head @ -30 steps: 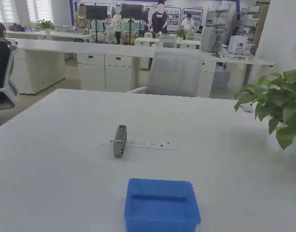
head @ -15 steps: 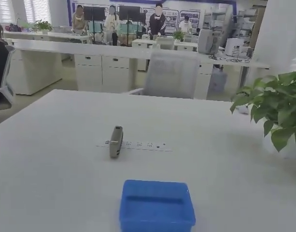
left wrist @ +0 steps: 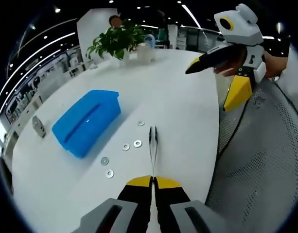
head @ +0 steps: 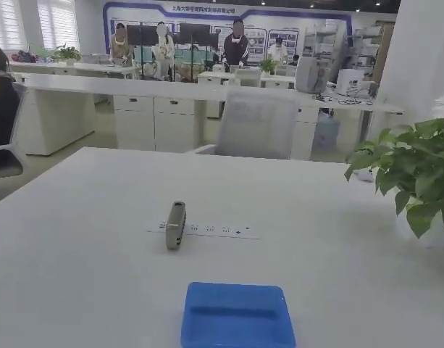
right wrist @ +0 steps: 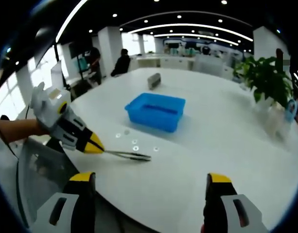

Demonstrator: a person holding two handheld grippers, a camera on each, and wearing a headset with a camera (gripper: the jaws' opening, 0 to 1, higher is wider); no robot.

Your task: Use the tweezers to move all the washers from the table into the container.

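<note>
Here, the white table carries the blue container. Only the head view has shifted since a second ago, and nothing has moved. The right gripper gapes empty. The left gripper clenches the tweezers near five washers, apparently all awaiting transfer.
</note>
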